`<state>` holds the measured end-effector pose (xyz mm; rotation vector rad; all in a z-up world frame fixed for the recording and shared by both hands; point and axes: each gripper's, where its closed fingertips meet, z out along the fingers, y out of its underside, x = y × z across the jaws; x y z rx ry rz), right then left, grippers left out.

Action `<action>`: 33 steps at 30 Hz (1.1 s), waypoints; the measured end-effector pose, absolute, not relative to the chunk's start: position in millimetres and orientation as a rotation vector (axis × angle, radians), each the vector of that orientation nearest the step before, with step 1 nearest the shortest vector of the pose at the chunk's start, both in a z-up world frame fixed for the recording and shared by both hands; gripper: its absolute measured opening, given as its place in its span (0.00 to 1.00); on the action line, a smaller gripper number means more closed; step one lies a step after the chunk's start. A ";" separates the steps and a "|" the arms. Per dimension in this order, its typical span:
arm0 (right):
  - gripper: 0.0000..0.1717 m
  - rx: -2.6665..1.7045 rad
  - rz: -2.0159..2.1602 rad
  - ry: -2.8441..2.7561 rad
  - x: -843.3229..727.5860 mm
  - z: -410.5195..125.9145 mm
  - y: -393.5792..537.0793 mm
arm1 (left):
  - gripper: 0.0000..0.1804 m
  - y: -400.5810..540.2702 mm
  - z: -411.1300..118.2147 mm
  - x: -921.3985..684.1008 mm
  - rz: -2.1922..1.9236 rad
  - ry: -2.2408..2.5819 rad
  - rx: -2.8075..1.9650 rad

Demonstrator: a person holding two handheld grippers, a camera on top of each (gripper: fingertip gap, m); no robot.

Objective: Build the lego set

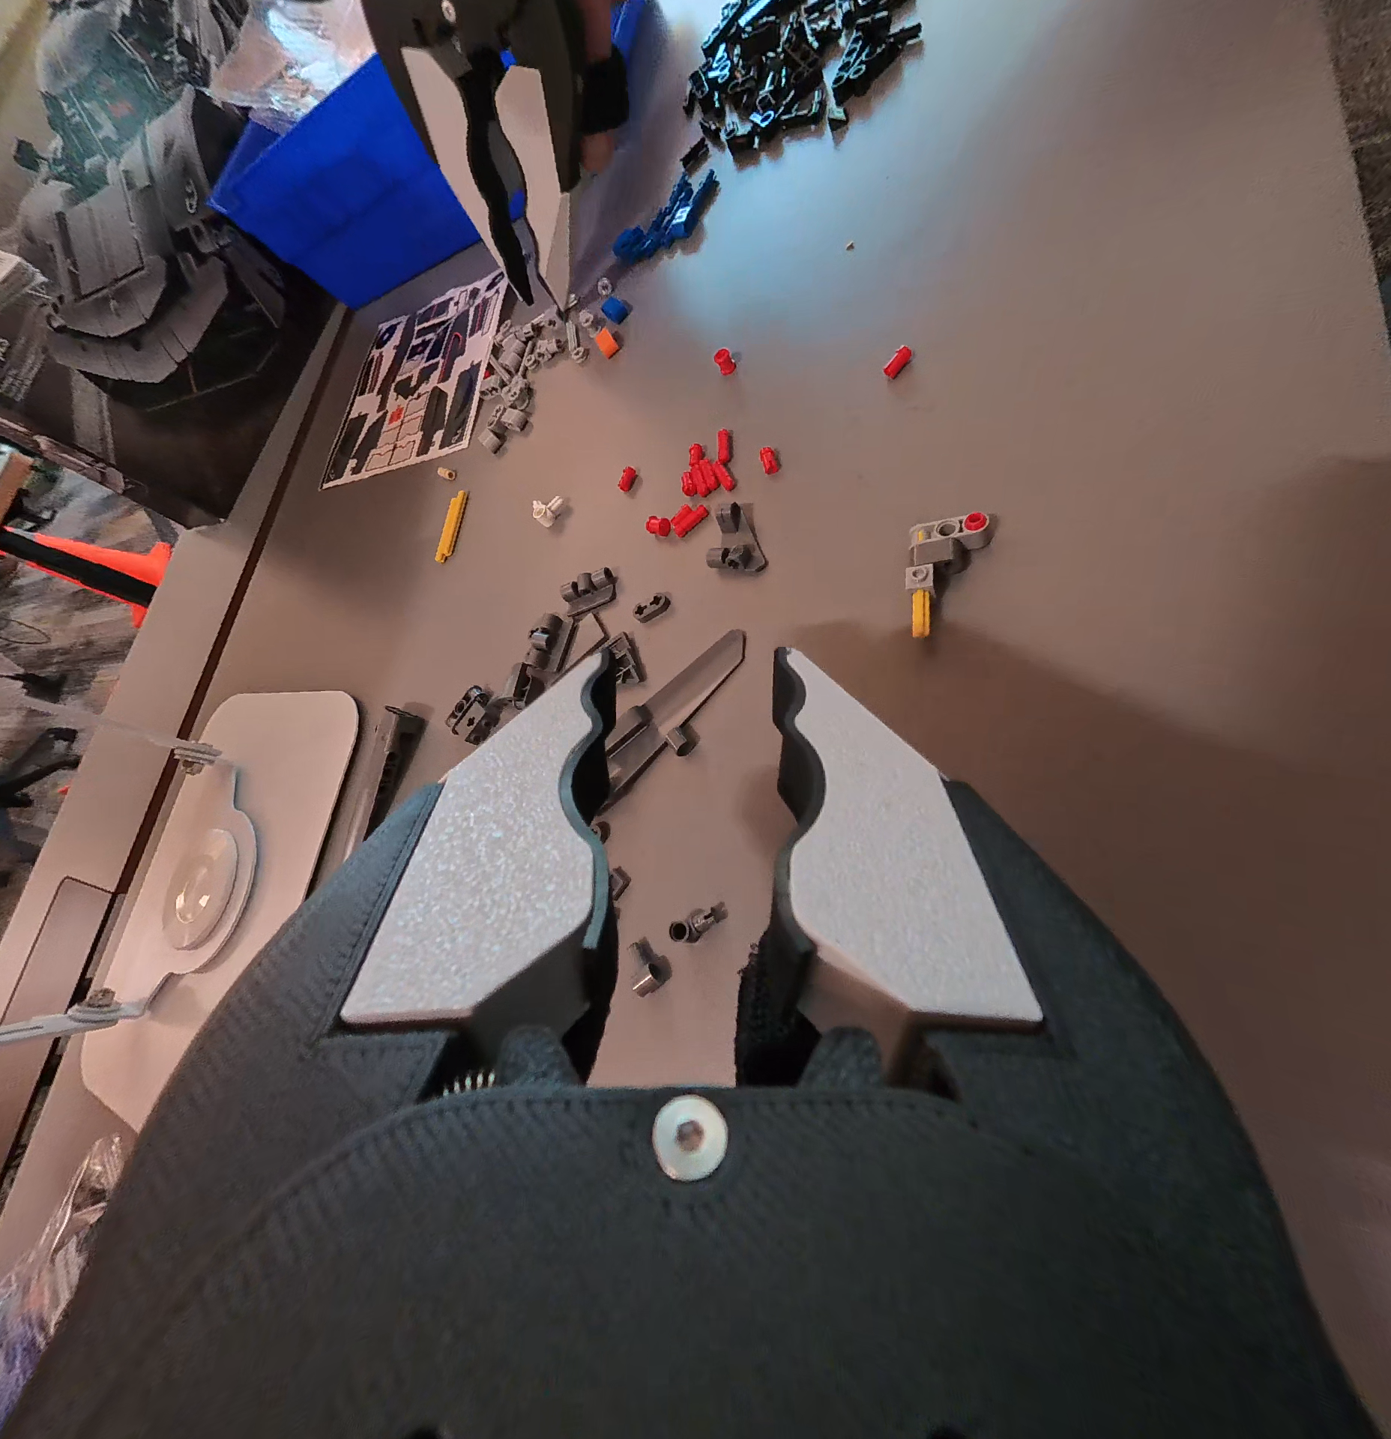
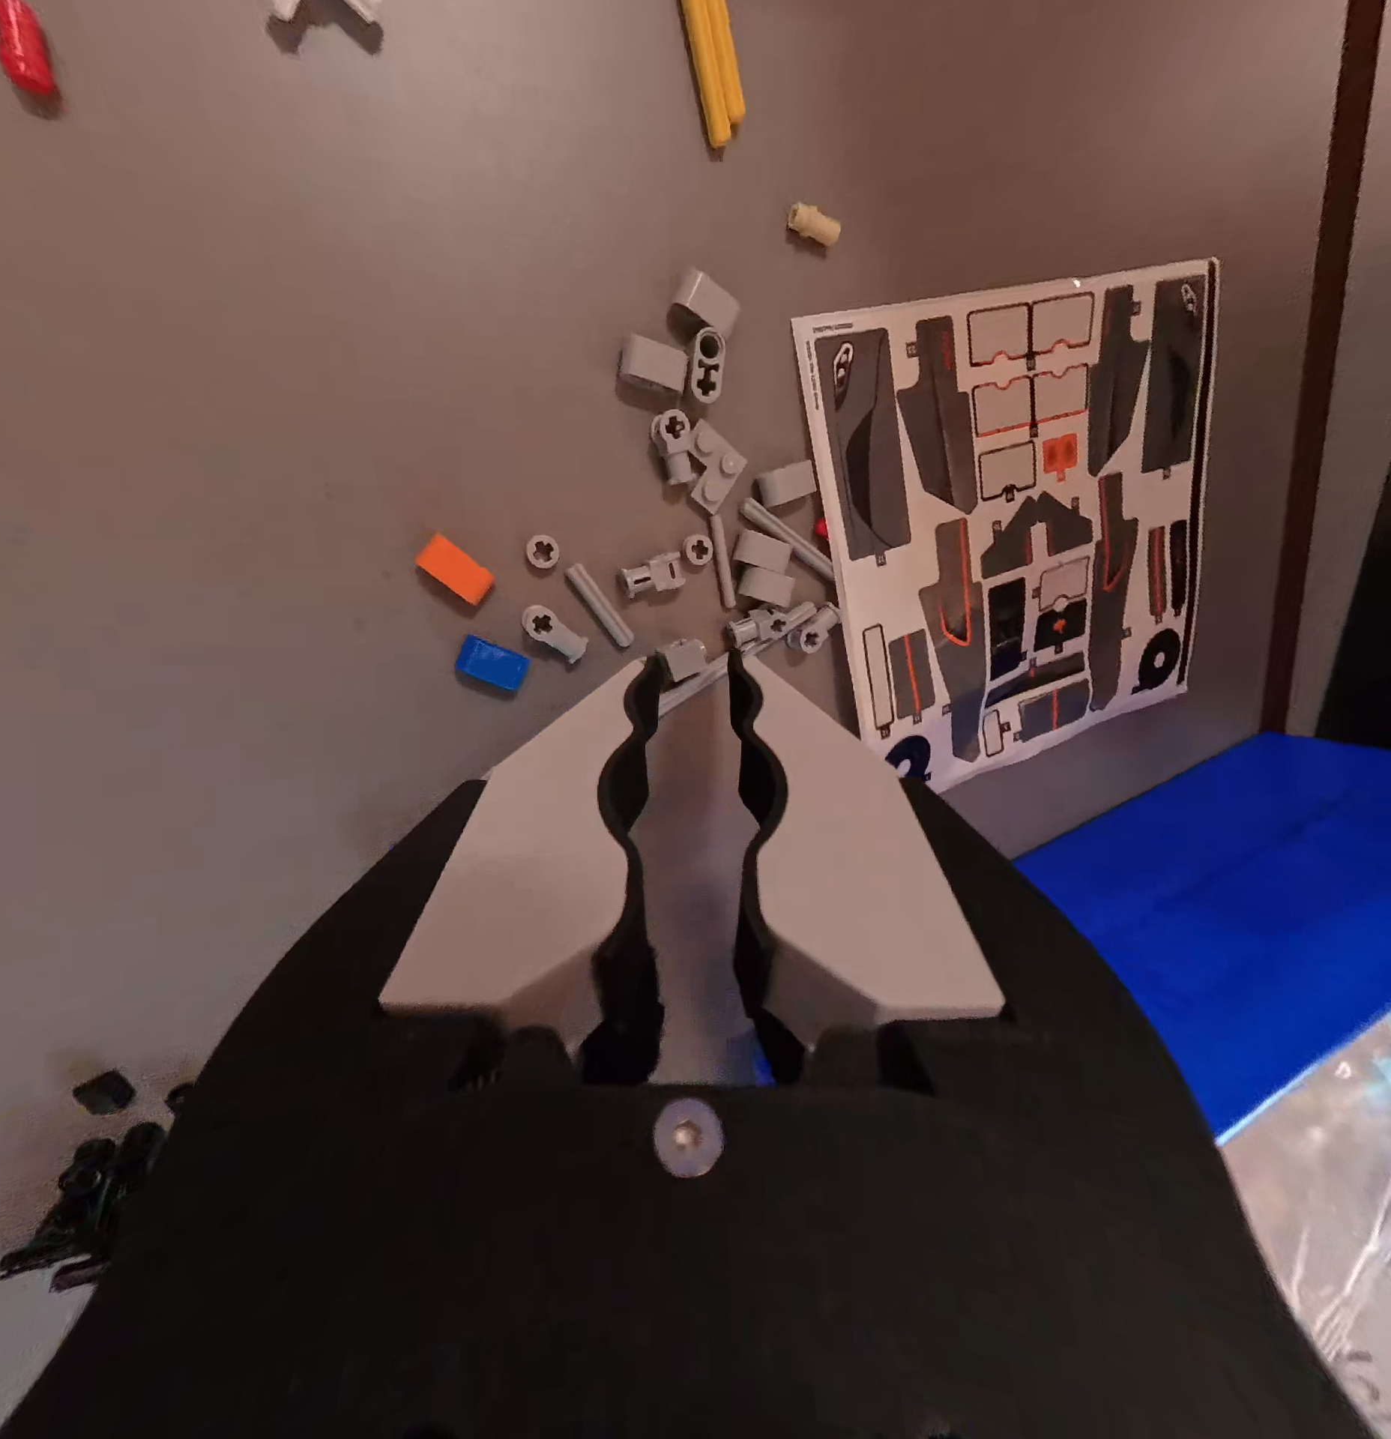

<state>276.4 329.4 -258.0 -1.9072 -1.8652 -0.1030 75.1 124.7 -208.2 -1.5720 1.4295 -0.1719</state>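
A grey table [image 1: 1066, 389] carries scattered building-brick parts: red pins [image 1: 704, 475], a black pile [image 1: 794, 70], light grey pieces [image 2: 700, 483], an orange piece [image 2: 453, 568] and a yellow axle [image 2: 712, 70]. A sticker sheet [image 2: 1012, 506] lies beside a blue bin [image 1: 350, 195].

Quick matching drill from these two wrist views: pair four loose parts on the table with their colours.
Things:
1. Long pointed panel between the left claw's fingers
2. Sloped brick left of the grey pile
3. Small tile just below that brick
4. Long axle at the top of the right wrist view

Colours:
A. yellow
B. dark grey
C. blue
D. orange

Pairs: 1-B, 2-D, 3-C, 4-A
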 end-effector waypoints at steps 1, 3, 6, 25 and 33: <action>0.09 -1.898 -0.089 -1.882 275.1 -258.5 329.5 | 0.21 125.0 -208.8 75.4 -0.172 1.430 -1.573; 0.09 -1.903 -0.066 -1.912 274.5 -261.3 329.2 | 0.21 124.8 -209.4 76.3 -0.178 1.432 -1.574; 0.05 -1.920 -0.049 -1.943 275.1 -265.8 329.5 | 0.21 125.1 -209.7 77.6 -0.178 1.434 -1.573; 0.04 -1.240 0.127 -1.864 138.2 -165.6 182.3 | 0.11 141.3 -180.1 67.0 -0.341 1.211 -1.646; 0.04 -1.040 -0.100 -1.798 100.8 -158.1 138.8 | 0.12 139.9 -173.4 60.2 -0.566 1.102 -1.693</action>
